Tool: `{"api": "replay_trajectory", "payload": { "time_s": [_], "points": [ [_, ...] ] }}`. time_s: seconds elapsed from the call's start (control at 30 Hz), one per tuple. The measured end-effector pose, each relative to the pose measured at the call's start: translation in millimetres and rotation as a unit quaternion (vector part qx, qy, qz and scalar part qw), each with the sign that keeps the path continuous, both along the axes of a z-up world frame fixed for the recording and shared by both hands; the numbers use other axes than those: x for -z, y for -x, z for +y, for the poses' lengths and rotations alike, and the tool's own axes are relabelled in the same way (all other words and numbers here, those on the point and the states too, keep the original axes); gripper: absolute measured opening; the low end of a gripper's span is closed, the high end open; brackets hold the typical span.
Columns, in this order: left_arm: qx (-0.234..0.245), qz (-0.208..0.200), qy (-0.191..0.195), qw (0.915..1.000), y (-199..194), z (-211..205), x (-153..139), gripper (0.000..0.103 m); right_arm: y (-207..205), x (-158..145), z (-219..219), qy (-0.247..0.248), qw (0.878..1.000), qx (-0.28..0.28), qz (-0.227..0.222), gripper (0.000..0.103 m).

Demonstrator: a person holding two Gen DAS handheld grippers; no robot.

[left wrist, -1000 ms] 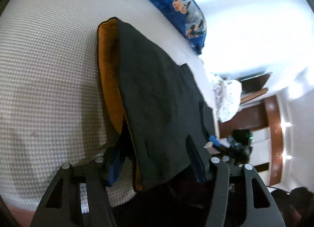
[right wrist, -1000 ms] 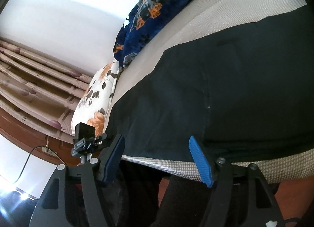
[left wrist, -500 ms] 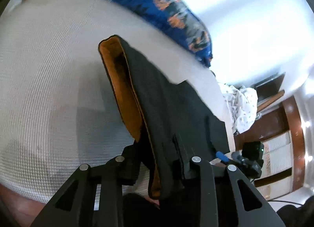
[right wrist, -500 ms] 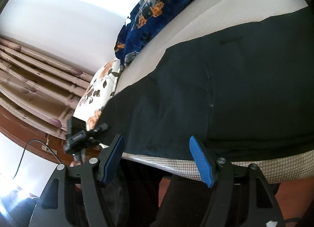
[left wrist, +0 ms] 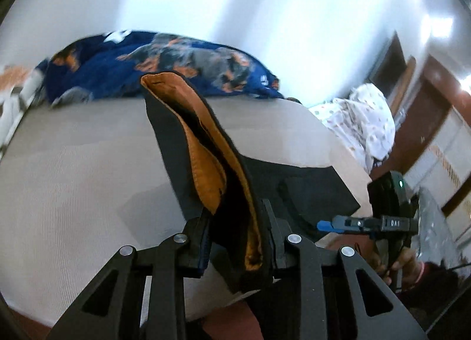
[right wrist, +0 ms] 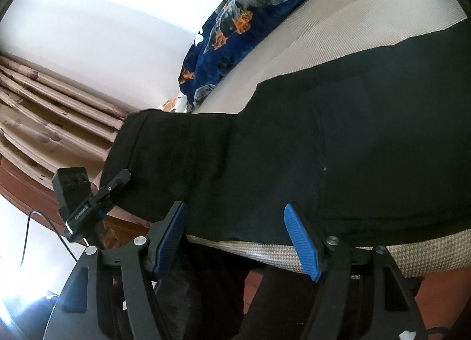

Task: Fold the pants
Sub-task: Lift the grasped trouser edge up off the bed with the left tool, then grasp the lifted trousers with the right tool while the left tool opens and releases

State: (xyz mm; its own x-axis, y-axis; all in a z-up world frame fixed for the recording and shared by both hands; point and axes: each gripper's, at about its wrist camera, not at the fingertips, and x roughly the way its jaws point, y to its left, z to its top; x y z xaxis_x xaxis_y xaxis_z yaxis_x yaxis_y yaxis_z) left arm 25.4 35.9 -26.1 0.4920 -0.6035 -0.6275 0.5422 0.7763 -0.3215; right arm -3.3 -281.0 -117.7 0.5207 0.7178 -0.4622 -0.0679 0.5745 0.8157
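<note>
Black pants [right wrist: 338,151] with an orange lining [left wrist: 203,163] lie on the bed near its front edge. My left gripper [left wrist: 238,240] is shut on the waist end of the pants and holds it lifted off the bed, the cloth standing up between its fingers. It also shows in the right wrist view [right wrist: 97,195], at the raised left end of the pants. My right gripper [right wrist: 235,231] is open and empty, its blue pads just below the pants' front edge. It also shows in the left wrist view [left wrist: 329,225], at the right.
The bed [left wrist: 73,169] has a beige woven cover. A blue floral blanket [left wrist: 164,60] lies along the far side by the white wall. A white patterned cloth [left wrist: 362,122] lies at the right. Curtains [right wrist: 44,125] hang at the left.
My left gripper has shut on the waist end of the pants and lifted it off the bed, tilting upward. My right gripper has stayed open at the front edge.
</note>
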Motion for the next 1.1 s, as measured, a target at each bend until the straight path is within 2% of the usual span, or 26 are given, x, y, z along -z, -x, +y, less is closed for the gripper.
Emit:
{"api": "replay_trajectory", "payload": {
  "time_s": [0.23,0.33,0.43,0.67,0.87,0.93,1.0,1.07,1.1],
  "points": [
    [0.04,-0.013,-0.022,0.9989,5,-47,2,0.03,-7,-36,-9,-0.06,0.998,0.006,-0.031,0.068],
    [0.053,-0.015,-0.03,0.9981,7,-66,4,0.03,-17,-56,-11,-0.1,0.994,0.004,-0.044,0.075],
    [0.062,-0.024,-0.046,0.9967,10,-83,7,0.03,-32,-70,-5,-0.115,0.992,-0.009,-0.046,0.078],
    [0.075,-0.031,-0.072,0.9941,16,-106,18,0.03,-67,-74,20,-0.109,0.993,-0.047,0.003,0.078],
    [0.085,-0.051,-0.101,0.9899,22,-121,24,0.03,-85,-64,38,-0.079,0.993,-0.07,0.053,0.077],
    [0.088,-0.057,-0.109,0.9885,25,-124,26,0.03,-91,-60,45,-0.055,0.993,-0.076,0.071,0.07],
    [0.087,-0.067,-0.121,0.9866,26,-127,28,0.03,-94,-56,51,-0.031,0.992,-0.082,0.086,0.054],
    [0.089,-0.07,-0.128,0.9852,26,-129,29,0.03,-95,-53,53,0.002,0.993,-0.081,0.091,0.031],
    [0.09,-0.072,-0.13,0.9849,27,-130,30,0.03,-96,-50,53,0.007,0.992,-0.08,0.094,0.03]
  ]
}}
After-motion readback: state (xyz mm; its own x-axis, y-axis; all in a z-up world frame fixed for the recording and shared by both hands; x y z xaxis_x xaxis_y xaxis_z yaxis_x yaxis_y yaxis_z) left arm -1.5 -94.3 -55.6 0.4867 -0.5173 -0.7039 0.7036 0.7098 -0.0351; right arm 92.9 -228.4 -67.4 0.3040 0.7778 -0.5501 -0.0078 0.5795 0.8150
